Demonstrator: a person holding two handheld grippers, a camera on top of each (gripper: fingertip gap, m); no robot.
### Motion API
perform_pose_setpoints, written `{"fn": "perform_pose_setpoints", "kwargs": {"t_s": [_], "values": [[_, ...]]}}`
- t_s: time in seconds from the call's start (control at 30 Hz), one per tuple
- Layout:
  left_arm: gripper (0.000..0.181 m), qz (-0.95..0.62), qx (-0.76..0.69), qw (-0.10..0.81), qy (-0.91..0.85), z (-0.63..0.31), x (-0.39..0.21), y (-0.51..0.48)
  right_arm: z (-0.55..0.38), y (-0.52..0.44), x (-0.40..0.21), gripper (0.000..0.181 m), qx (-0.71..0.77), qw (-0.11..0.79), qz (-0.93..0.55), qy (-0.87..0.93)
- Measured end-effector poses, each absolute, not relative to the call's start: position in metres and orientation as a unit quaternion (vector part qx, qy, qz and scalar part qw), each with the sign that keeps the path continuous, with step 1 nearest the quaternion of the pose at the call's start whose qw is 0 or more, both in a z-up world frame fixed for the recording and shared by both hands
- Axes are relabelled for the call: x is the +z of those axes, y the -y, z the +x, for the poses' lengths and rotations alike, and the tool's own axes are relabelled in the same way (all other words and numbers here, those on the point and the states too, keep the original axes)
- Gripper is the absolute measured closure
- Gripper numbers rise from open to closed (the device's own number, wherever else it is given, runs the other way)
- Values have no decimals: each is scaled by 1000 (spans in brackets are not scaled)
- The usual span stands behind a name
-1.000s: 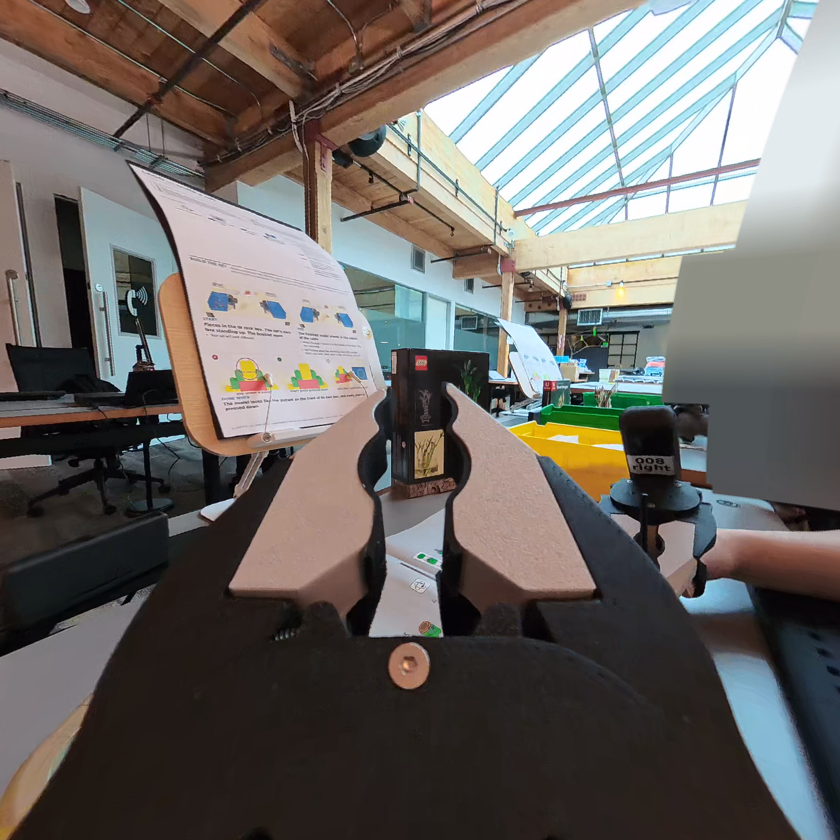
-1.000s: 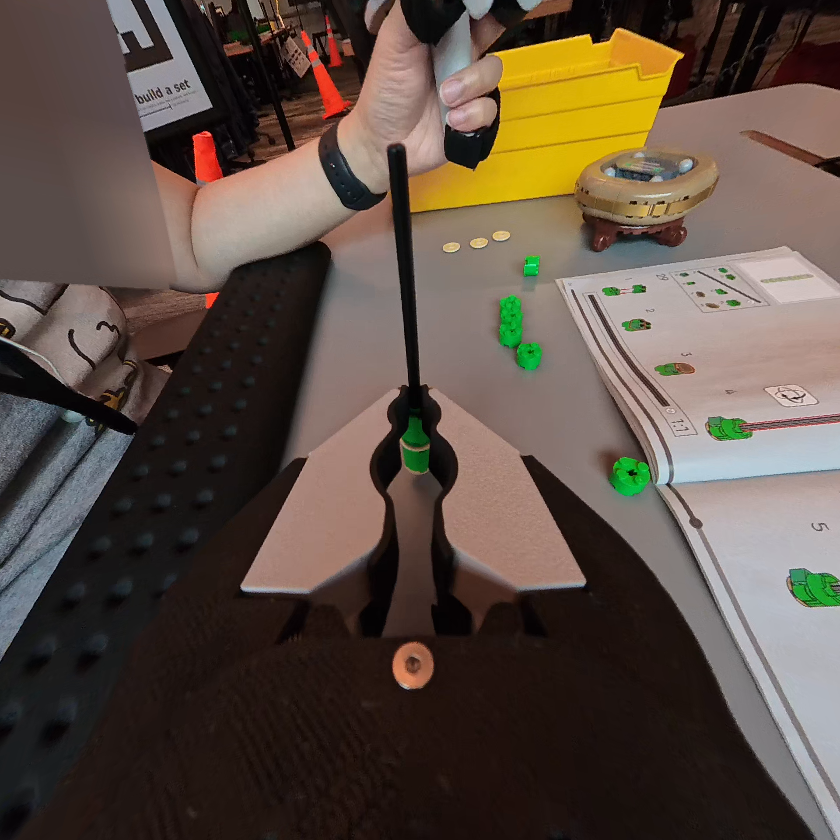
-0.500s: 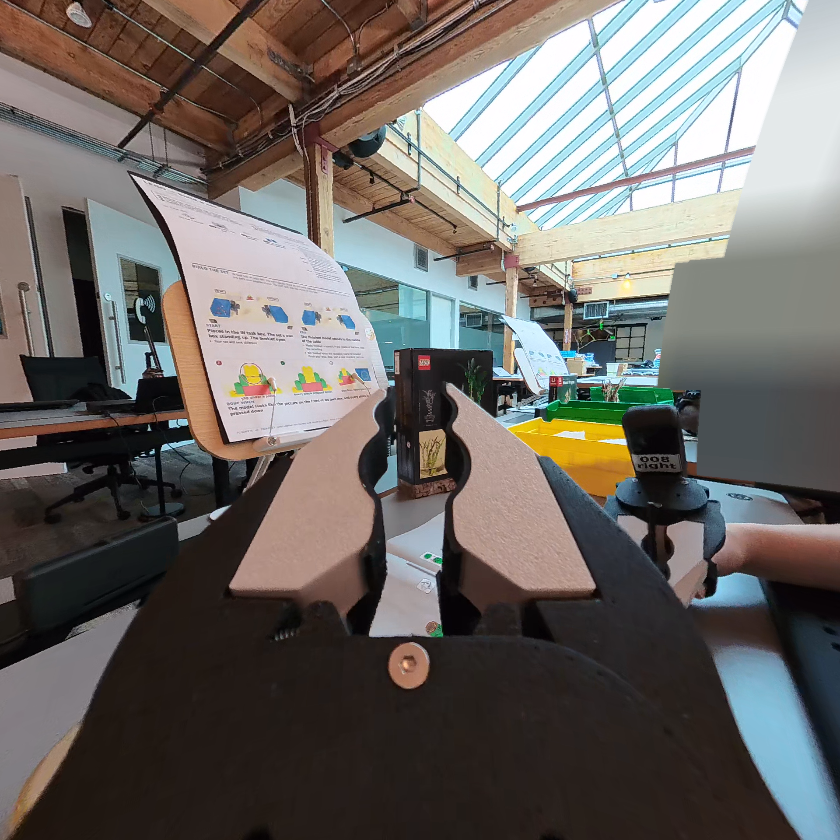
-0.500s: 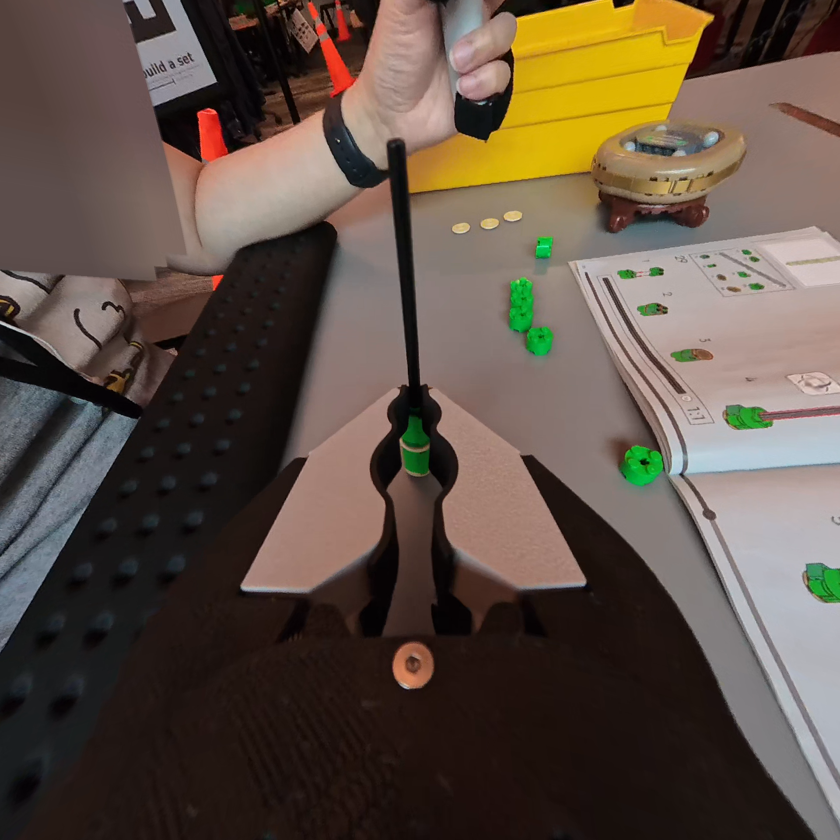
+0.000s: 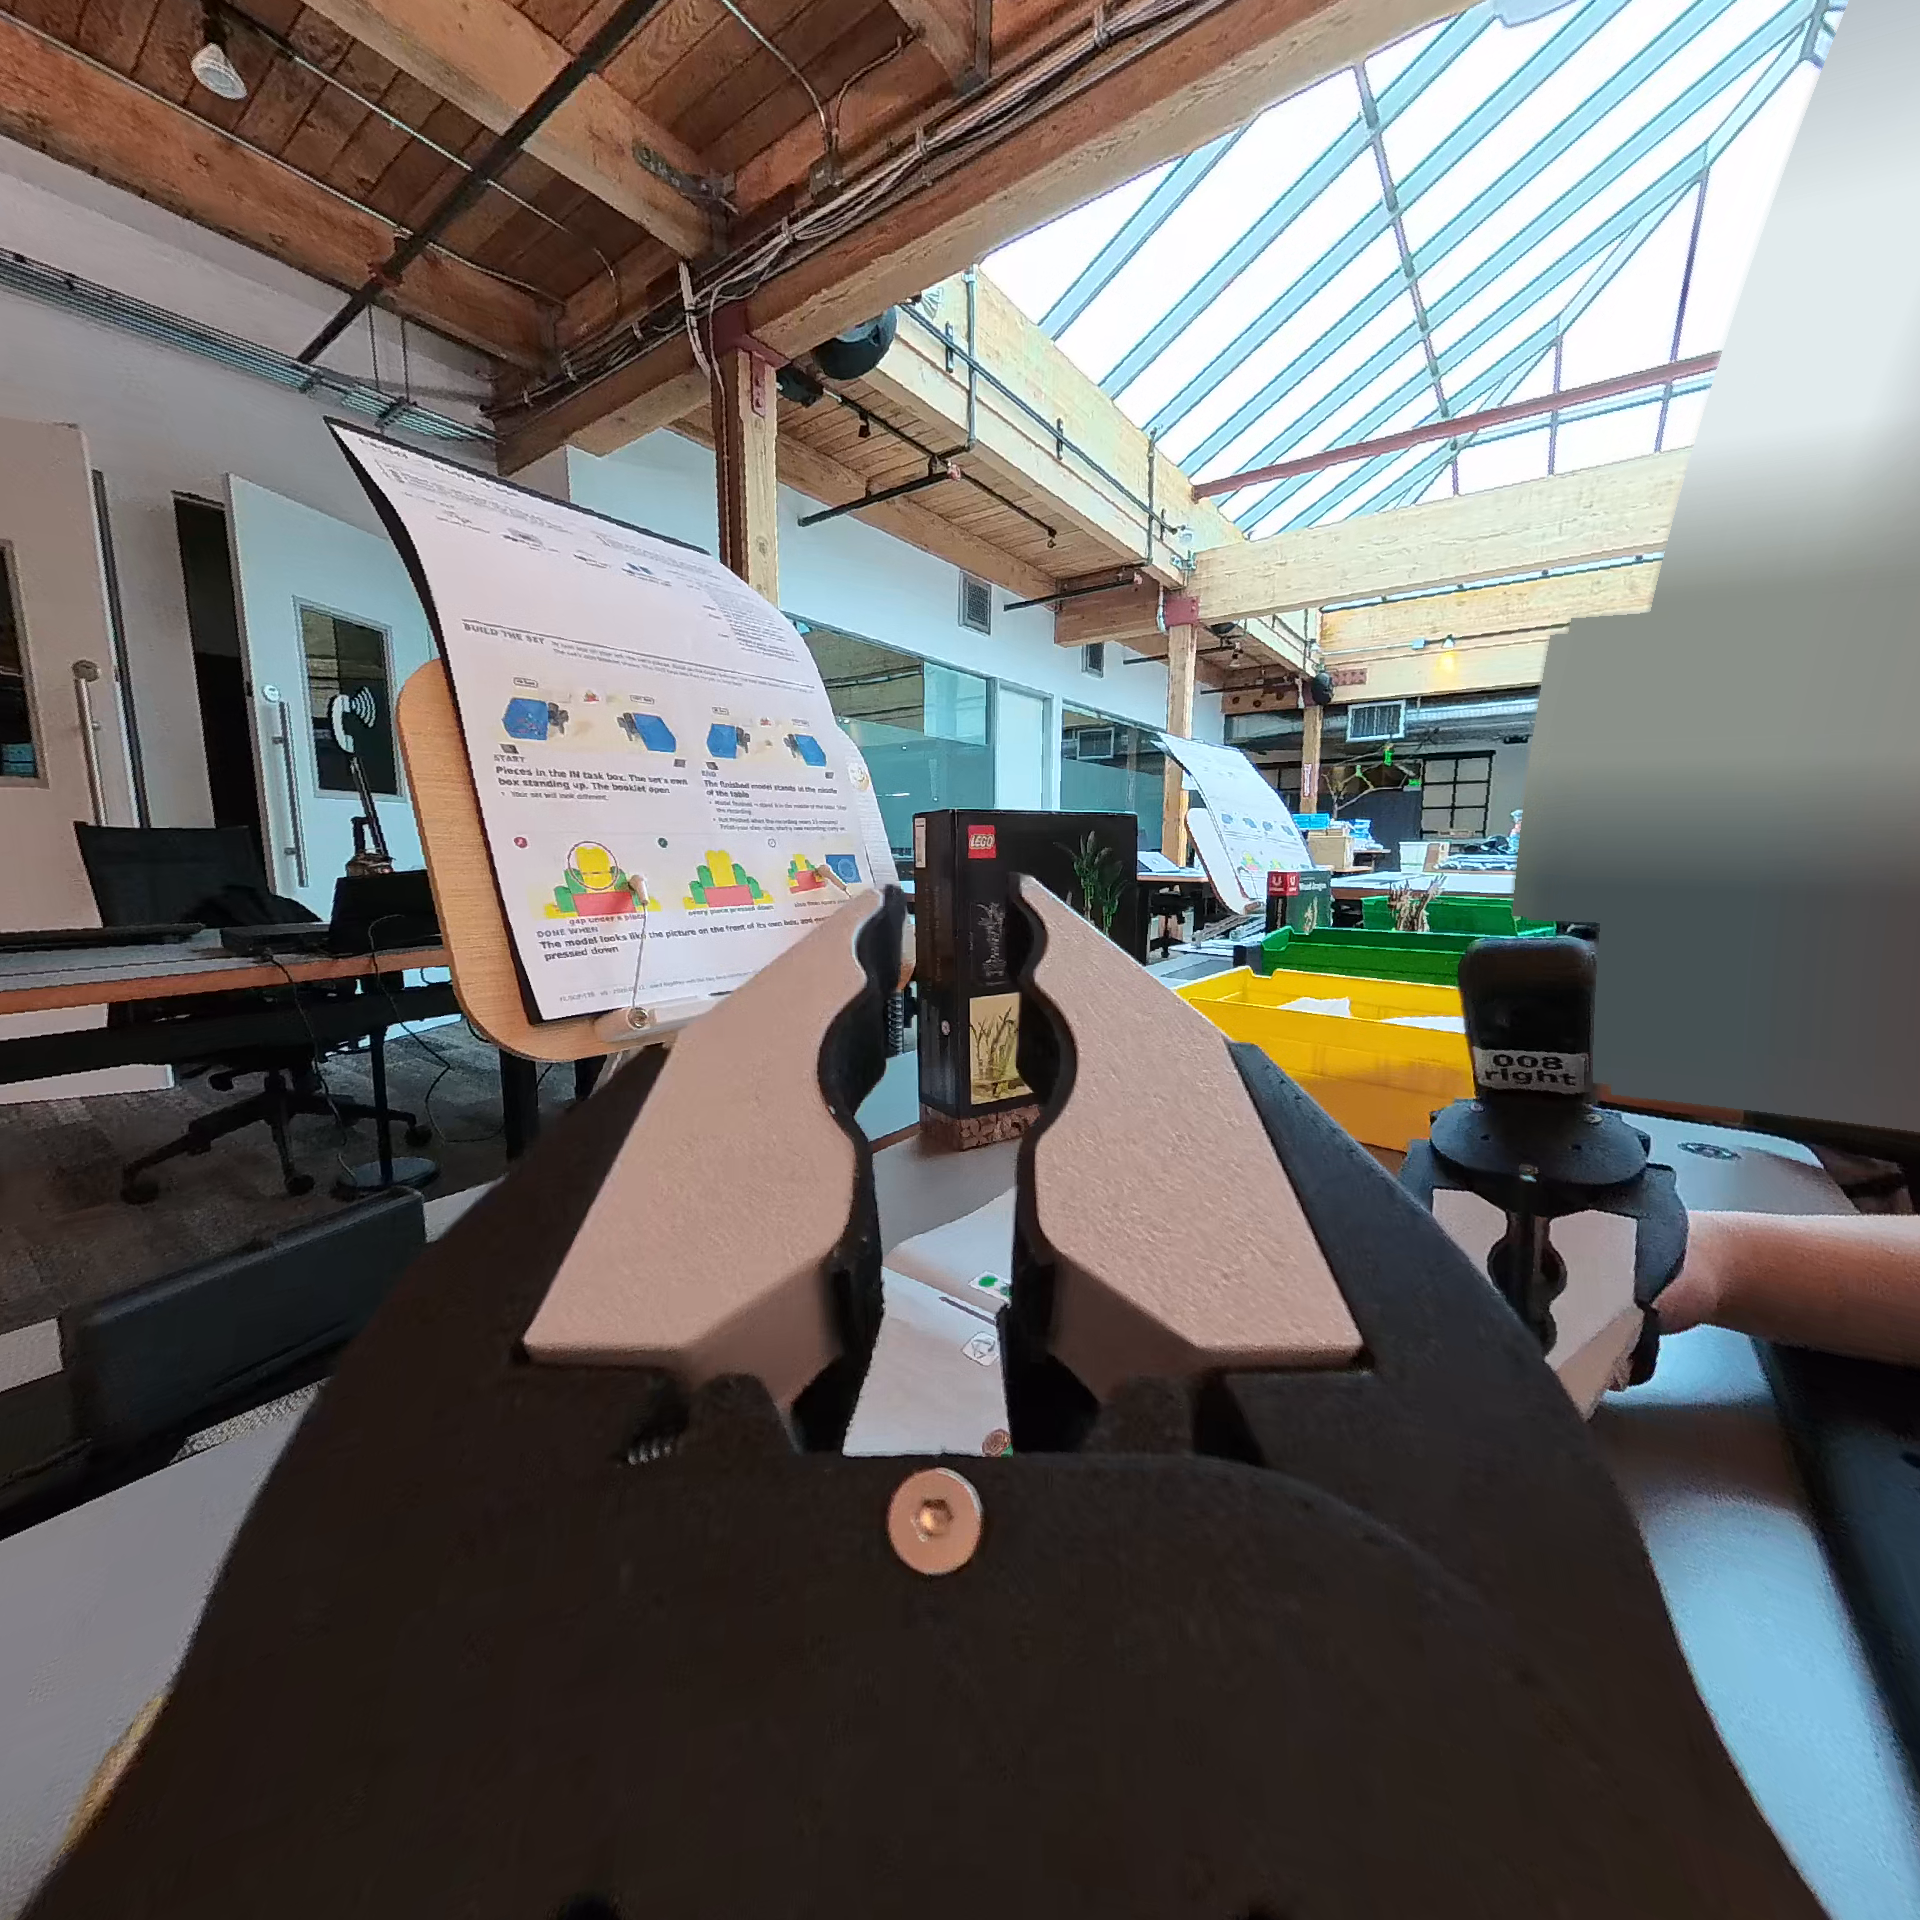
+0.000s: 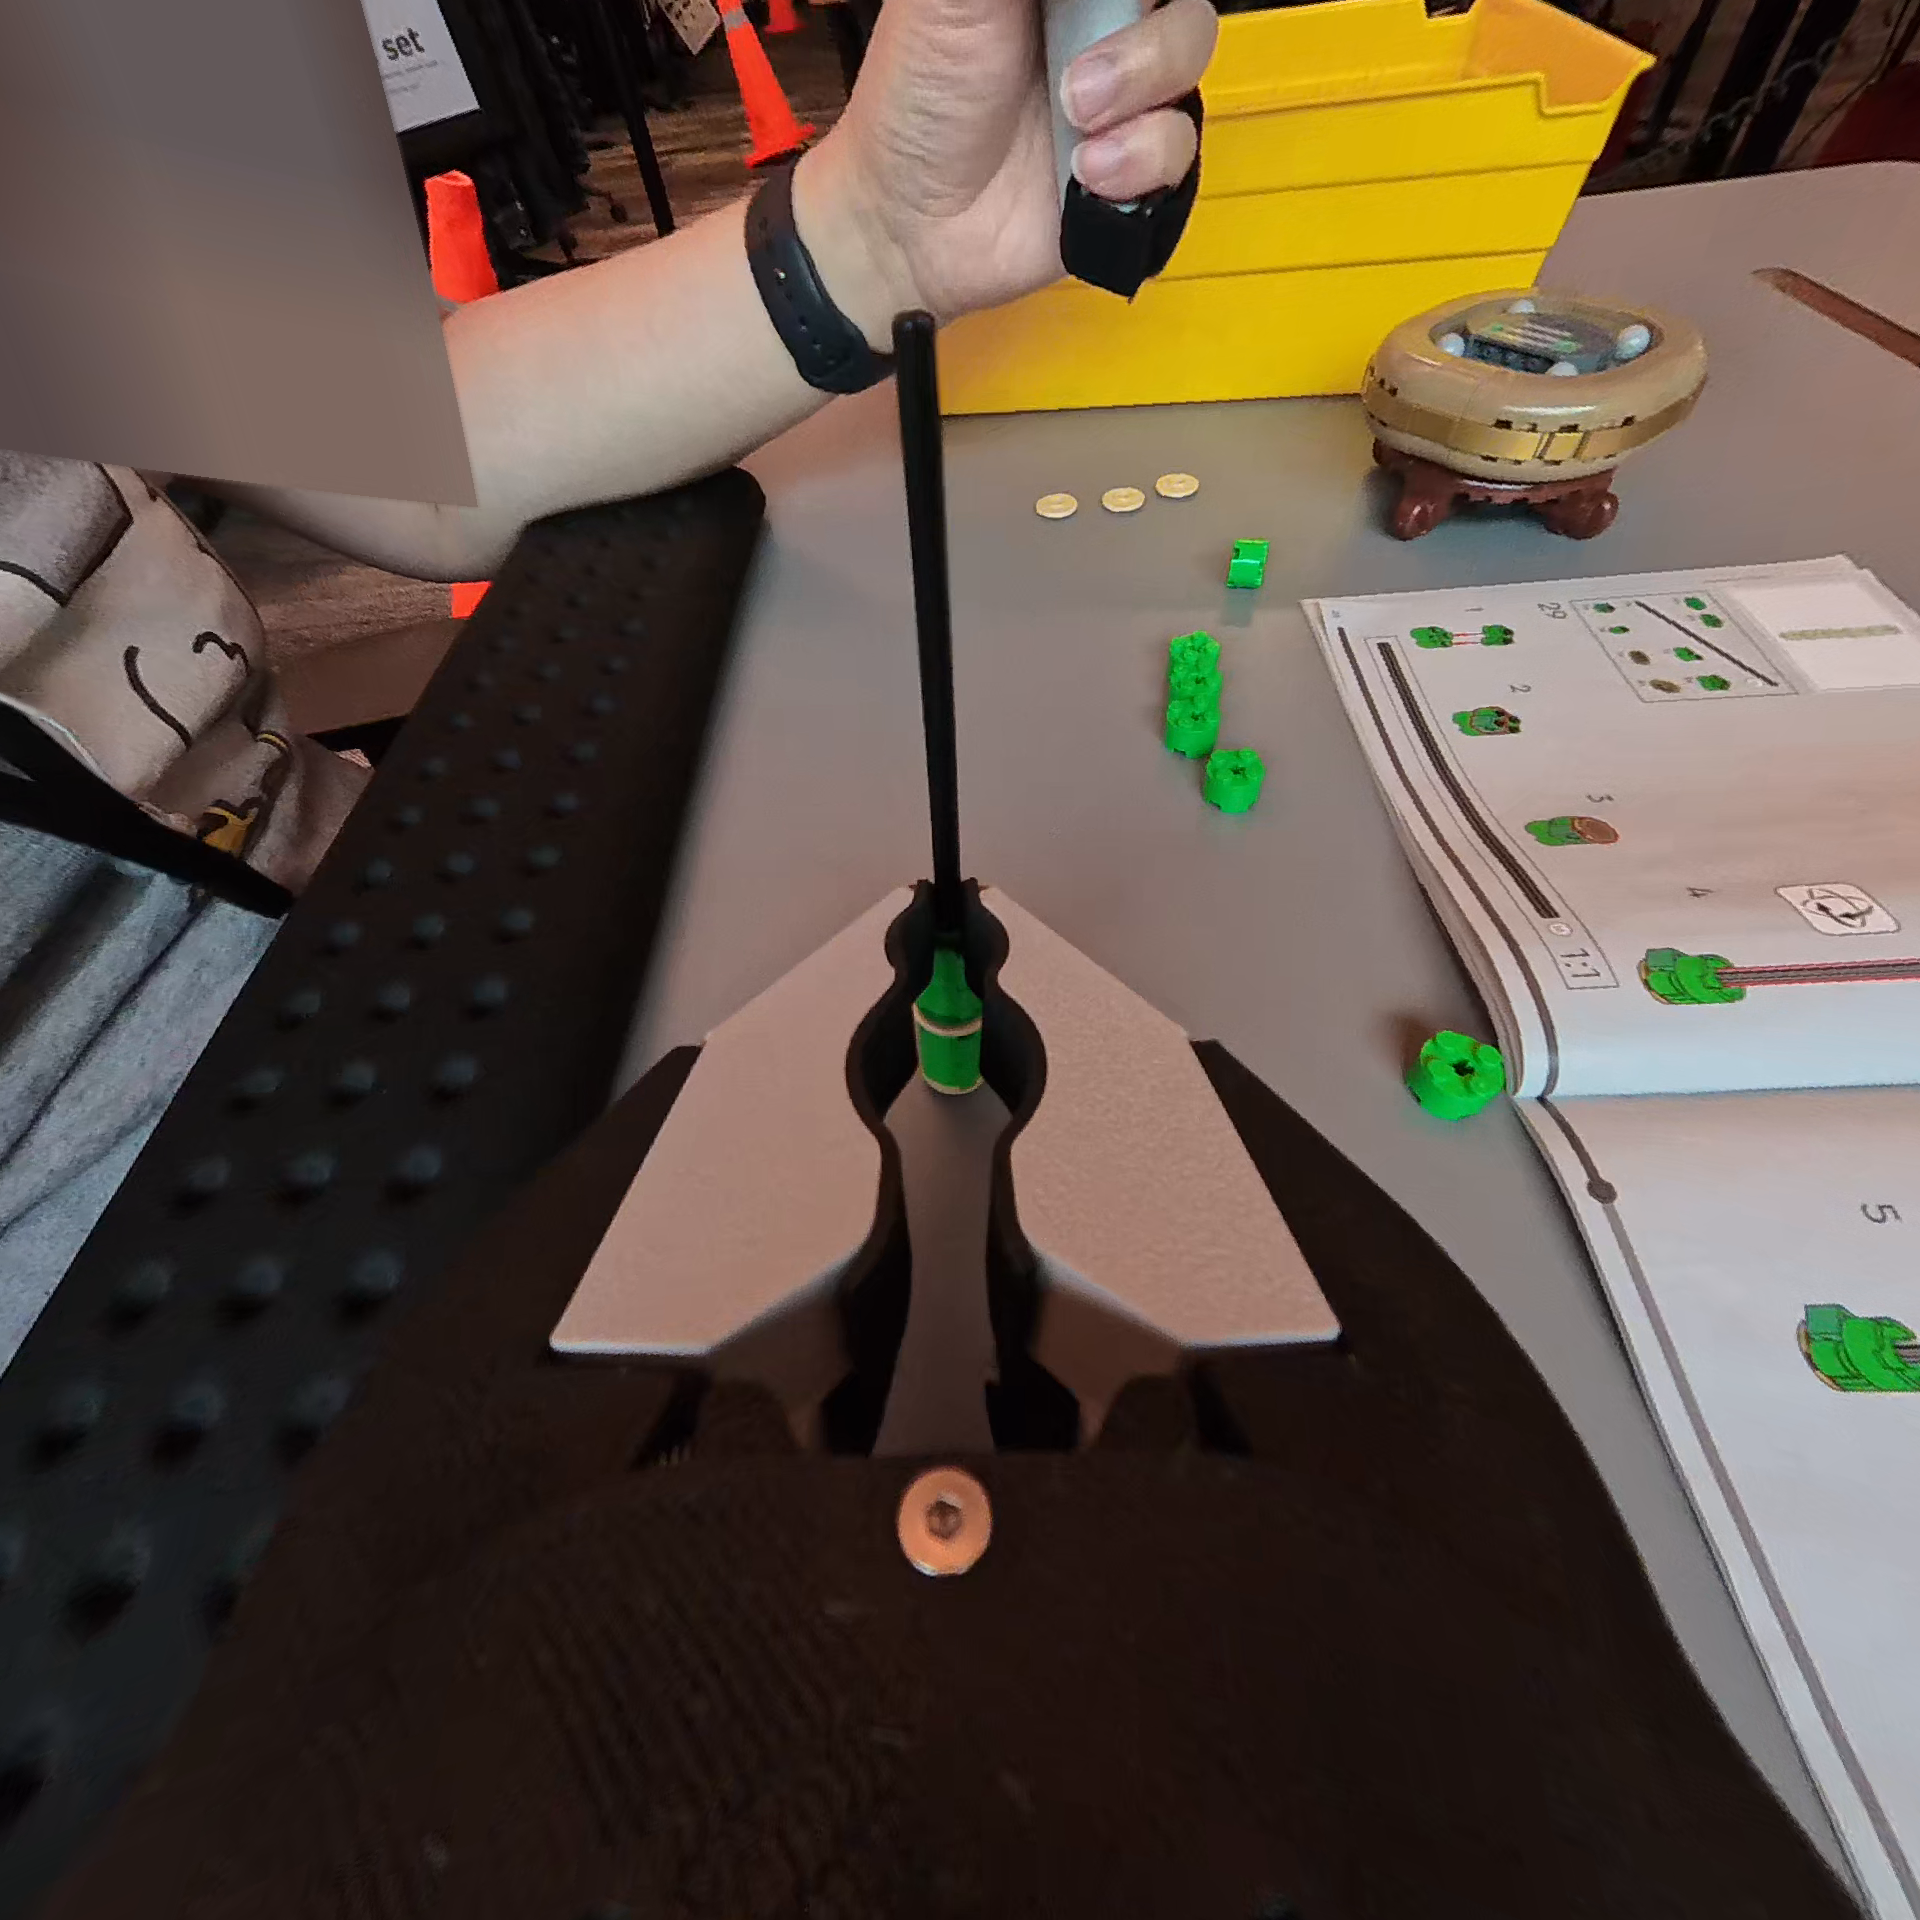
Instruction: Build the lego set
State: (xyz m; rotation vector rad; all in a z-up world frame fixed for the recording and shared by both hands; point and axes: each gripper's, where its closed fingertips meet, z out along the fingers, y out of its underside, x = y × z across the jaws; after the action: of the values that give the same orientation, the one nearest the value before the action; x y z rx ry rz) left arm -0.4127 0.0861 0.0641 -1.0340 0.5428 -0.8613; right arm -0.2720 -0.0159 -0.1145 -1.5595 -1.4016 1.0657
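My right gripper (image 6: 943, 899) is shut on a thin black rod (image 6: 928, 623) that sticks out forward past the fingertips. A small green stack with a tan band (image 6: 948, 1029) sits on the rod's near end, between the fingers. Loose green round bricks lie on the grey table (image 6: 1039, 675): a short stack (image 6: 1193, 691), a single one (image 6: 1233, 779) and one by the booklet (image 6: 1455, 1073). My left gripper (image 5: 954, 904) is open and empty, held above the table. The right gripper also shows in the left wrist view (image 5: 1538, 1257).
The open instruction booklet (image 6: 1683, 831) lies at right. Three gold round tiles (image 6: 1122, 499), a small green piece (image 6: 1247, 563), a gold pot on a brown stand (image 6: 1538, 395) and a yellow bin (image 6: 1351, 156) lie beyond. A black studded strip (image 6: 364, 1039) runs along the left. The black set box (image 5: 1081, 883) stands ahead. Some 25 cm of space lies between my two pairs of fingers. The small green piece (image 6: 1247, 563) is about 20 cm from both grippers' fingertips.
The hand holding the left gripper has risen higher in the right wrist view. Both views have shifted slightly. The right gripper's hold on the rod is unchanged.
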Motion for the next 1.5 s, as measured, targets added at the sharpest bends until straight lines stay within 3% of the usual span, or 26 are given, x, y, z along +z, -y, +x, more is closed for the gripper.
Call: {"fn": "perform_pose_setpoints", "kwargs": {"t_s": [0.53, 0.73, 0.87, 1.13, 1.5], "values": [[164, -491, -394, 723, -285, -395, 48, -85, -273, 17, -109, 177, 423, 390, -610, 545], [164, -518, -440, 632, -373, -355, 17, -67, -271, 8, -101, 177, 444, 404, -618, 507], [164, -527, -444, 585, -428, -326, -6, -50, -249, -14, -84, 177, 474, 408, -650, 432], [164, -554, -414, 515, -507, -293, -51, -34, -119, -132, -26, 178, 508, 520, -668, 161], [160, -554, -356, 416, -627, -274, -111, -7, -108, -178, -58, 178, 645, 415, -642, -9]]}}
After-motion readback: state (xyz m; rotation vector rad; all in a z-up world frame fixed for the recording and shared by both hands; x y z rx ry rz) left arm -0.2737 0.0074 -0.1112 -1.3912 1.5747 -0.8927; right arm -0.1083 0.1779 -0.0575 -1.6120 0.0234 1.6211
